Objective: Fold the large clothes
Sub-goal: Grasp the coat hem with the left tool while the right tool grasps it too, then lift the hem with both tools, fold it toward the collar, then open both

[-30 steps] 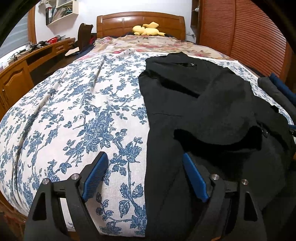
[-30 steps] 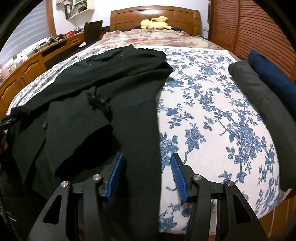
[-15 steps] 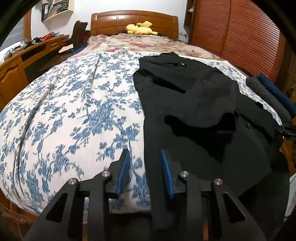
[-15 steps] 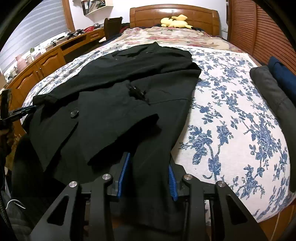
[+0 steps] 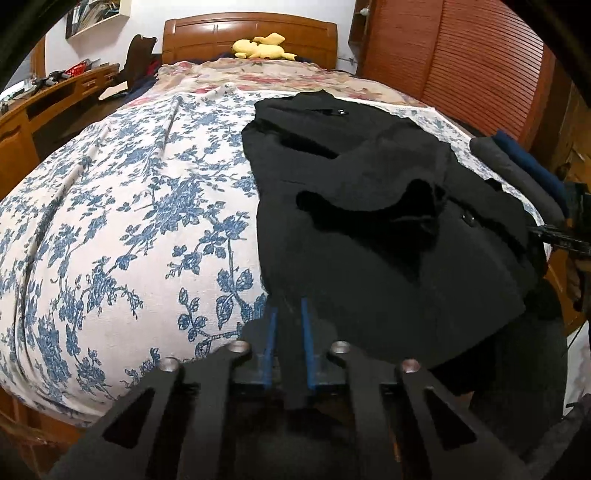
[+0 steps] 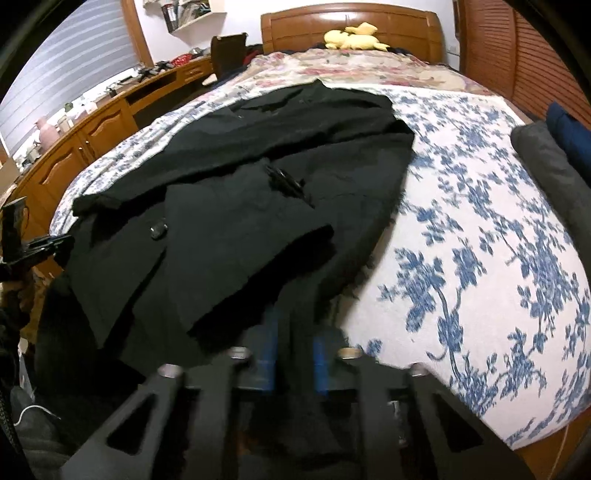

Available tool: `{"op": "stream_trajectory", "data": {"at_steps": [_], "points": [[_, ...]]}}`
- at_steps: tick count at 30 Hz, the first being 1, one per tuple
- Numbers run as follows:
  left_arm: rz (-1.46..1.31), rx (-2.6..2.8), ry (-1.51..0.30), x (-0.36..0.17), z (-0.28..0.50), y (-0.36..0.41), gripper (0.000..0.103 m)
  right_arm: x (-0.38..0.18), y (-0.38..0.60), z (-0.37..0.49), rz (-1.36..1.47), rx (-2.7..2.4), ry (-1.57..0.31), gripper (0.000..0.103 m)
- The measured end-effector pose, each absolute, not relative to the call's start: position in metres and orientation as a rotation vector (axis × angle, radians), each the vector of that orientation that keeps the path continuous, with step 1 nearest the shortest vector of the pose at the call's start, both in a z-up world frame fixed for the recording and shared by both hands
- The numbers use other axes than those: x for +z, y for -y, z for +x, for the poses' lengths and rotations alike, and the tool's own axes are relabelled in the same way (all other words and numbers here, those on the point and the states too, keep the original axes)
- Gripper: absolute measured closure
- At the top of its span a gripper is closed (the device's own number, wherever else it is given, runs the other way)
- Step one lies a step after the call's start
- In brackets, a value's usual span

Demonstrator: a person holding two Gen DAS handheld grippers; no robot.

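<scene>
Your left claw [image 5: 287, 321] was clamped on the near hem of the black coat [image 5: 369, 206], at the corner next to the open bedspread, with dark cloth pinched between the blue pads [image 5: 272, 332]. Your right claw [image 6: 293, 332] was pinched the same way on the hem's other corner, the side toward the rolled garments. The coat lay lengthwise on the bed, collar toward the headboard [image 5: 247, 33], hem hanging over the foot edge toward you, both sleeves crossed over its front.

The likeliest trouble, as I judged it, was a shallow grip. Each claw seemed to hold only the hem's edge, and a coat this heavy could have slid out once you lifted and carried it toward the collar. The sleeve [image 6: 258, 236] lying loose on top could have slipped off and spoiled the fold if you raised the hem too steeply or unevenly. You may also have caught only one layer of the cloth, which the dark fabric made impossible to check. The right view was blurred, so the hold there was harder to confirm.

The blue-flowered bedspread [image 5: 122, 206] was soft and slightly creased, so it could have dragged along with the coat. A grey rolled garment [image 6: 546, 166] and a navy one [image 6: 569, 125] sat on the bed's far side, well apart from the coat. A yellow plush toy [image 5: 262, 46] rested by the headboard, a wooden bench [image 6: 99, 129] ran along one wall, and slatted wardrobe doors [image 5: 461, 74] lined the other.
</scene>
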State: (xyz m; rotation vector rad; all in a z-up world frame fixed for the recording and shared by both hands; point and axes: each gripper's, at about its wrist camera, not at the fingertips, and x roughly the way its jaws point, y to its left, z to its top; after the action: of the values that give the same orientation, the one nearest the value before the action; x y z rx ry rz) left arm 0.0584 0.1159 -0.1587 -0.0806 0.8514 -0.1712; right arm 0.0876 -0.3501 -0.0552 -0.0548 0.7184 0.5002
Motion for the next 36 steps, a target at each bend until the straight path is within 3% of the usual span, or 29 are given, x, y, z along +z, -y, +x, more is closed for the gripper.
{"op": "stream_trajectory", "data": {"at_steps": [12,23,29,36], "points": [[-0.03,-0.173,-0.565,-0.039,0.044,-0.098,0.1,0.028,0.368,0.058,0.012,0.532,-0.451,0.099],[-0.025,-0.19,-0.373,0.055,-0.005,-0.094,0.1,0.083,0.412,-0.032,-0.039,0.491,-0.293,0.099],[-0.015,-0.171,-0.375,0.059,-0.009,-0.089,0.1,0.075,0.418,-0.052,-0.063,0.498,-0.285,0.099],[-0.027,-0.112,-0.49,0.02,0.066,-0.092,0.1,0.052,0.411,0.022,-0.039,0.503,-0.364,0.099]]}}
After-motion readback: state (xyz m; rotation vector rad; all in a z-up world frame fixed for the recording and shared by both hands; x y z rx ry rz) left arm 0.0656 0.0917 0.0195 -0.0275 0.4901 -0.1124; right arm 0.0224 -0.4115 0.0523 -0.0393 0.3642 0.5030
